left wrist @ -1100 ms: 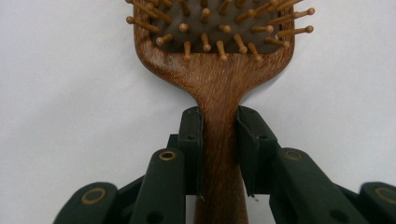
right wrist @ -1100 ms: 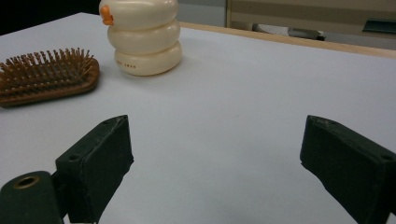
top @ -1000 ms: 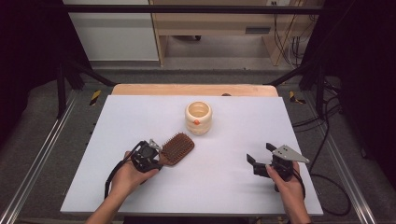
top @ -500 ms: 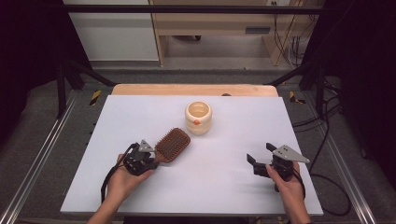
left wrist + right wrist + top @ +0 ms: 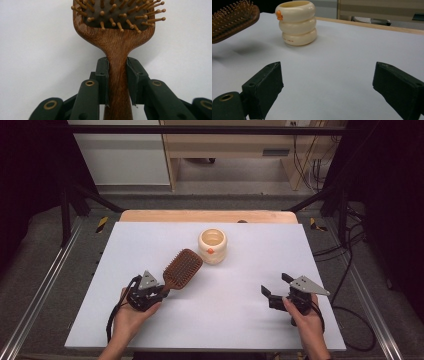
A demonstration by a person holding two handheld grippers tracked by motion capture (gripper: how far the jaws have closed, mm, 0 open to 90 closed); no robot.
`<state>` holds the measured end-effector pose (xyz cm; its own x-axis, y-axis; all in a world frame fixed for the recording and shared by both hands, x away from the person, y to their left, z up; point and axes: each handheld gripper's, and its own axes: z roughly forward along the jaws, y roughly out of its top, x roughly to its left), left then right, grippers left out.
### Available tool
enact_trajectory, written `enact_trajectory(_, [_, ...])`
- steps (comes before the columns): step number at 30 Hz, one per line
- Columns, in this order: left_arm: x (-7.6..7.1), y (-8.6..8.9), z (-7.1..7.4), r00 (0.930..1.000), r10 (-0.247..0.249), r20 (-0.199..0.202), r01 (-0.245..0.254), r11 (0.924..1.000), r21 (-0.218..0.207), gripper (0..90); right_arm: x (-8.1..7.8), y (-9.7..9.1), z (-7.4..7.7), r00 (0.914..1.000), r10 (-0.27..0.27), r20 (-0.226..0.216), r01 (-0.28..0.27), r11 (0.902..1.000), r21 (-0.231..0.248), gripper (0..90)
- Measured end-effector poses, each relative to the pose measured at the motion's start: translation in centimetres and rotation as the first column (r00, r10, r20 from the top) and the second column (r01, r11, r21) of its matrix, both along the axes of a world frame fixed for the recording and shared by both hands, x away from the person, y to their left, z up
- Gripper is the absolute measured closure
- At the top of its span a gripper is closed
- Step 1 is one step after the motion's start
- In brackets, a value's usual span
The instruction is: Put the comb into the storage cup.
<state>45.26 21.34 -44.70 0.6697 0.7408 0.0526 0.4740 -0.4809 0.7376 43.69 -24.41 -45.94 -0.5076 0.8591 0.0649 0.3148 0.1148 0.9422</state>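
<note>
At the table's near left, the left gripper (image 5: 161, 291), clamped on the brown wooden paddle hairbrush (image 5: 182, 268), should keep the handle square between its jaws and carry it level toward the cream ribbed cup (image 5: 212, 246), while the right gripper (image 5: 276, 292) waits with jaws wide and empty.

The high view looks forward and down over the whole white table (image 5: 210, 320), while each gripper view sits low and close, both sharing the wooden hairbrush (image 5: 116, 37) with it.
</note>
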Motion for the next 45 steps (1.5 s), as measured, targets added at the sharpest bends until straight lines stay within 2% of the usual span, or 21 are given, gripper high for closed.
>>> enact_trajectory(1, [-0.2,0.3,0.1,0.9999,0.005,0.014,-0.005,0.9997,-0.022,72.3,-0.1,0.3,0.2,1.0,0.004,0.008,-0.004,0.9999,0.011,9.6])
enact_trajectory(8, [-0.8,0.8,0.4,0.9992,0.013,0.037,-0.01,0.997,-0.076,72.3,-0.6,1.9,1.1,0.999,0.024,0.037,-0.026,0.999,0.037,9.6])
enact_trajectory(14, [-1.2,0.8,0.7,0.9982,0.017,0.057,-0.011,0.9946,-0.103,72.4,-1.1,3.3,1.8,0.9974,0.053,0.049,-0.057,0.9953,0.079,9.1])
enact_trajectory(19, [-1.7,0.6,1.1,0.9965,0.006,0.084,0.004,0.9925,-0.122,72.4,-1.1,5.0,2.7,0.995,0.081,0.058,-0.088,0.9873,0.132,8.0])
enact_trajectory(24, [-1.9,0.5,1.4,0.9936,0.025,0.11,-0.008,0.9893,-0.145,72.3,-0.9,6.6,3.6,0.9916,0.116,0.058,-0.125,0.9722,0.198,5.8])
enact_trajectory(26, [-2.0,0.5,1.4,0.9925,0.032,0.118,-0.013,0.9874,-0.158,72.3,-0.7,7.4,4.0,0.9894,0.135,0.055,-0.143,0.9676,0.208,5.3])
enact_trajectory(29, [-2.1,0.5,1.4,0.9915,0.034,0.126,-0.013,0.9867,-0.162,72.3,-0.4,8.8,4.7,0.988,0.143,0.059,-0.152,0.9659,0.209,4.5])
enact_trajectory(32, [-2.3,0.5,1.4,0.9901,0.037,0.136,-0.014,0.9855,-0.169,72.3,0.0,9.8,5.2,0.9845,0.168,0.052,-0.175,0.9537,0.244,4.8])
enact_trajectory(34, [-2.3,0.5,1.4,0.9897,0.037,0.138,-0.012,0.9845,-0.175,72.4,0.1,10.1,5.3,0.9839,0.172,0.05,-0.179,0.9507,0.254,5.1])
enact_trajectory(35, [-2.4,0.5,1.5,0.989,0.037,0.143,-0.011,0.9839,-0.178,72.4,0.5,10.9,5.5,0.982,0.184,0.044,-0.189,0.9434,0.273,5.4])
enact_trajectory(37, [-2.4,0.4,1.7,0.9871,0.034,0.157,-0.003,0.9814,-0.192,72.3,0.8,11.7,5.7,0.98,0.194,0.042,-0.199,0.9406,0.275,5.6])
enact_trajectory(41, [-2.4,0.3,1.6,0.9884,0.032,0.148,-0.003,0.9817,-0.19,72.4,1.4,13.2,6.0,0.9745,0.222,0.034,-0.222,0.9282,0.299,5.8])
enact_trajectory(45, [-2.5,-0.1,1.5,0.989,0.02,0.146,0.009,0.9808,-0.195,72.4,2.1,14.7,6.1,0.97,0.242,0.022,-0.235,0.9108,0.339,6.4])
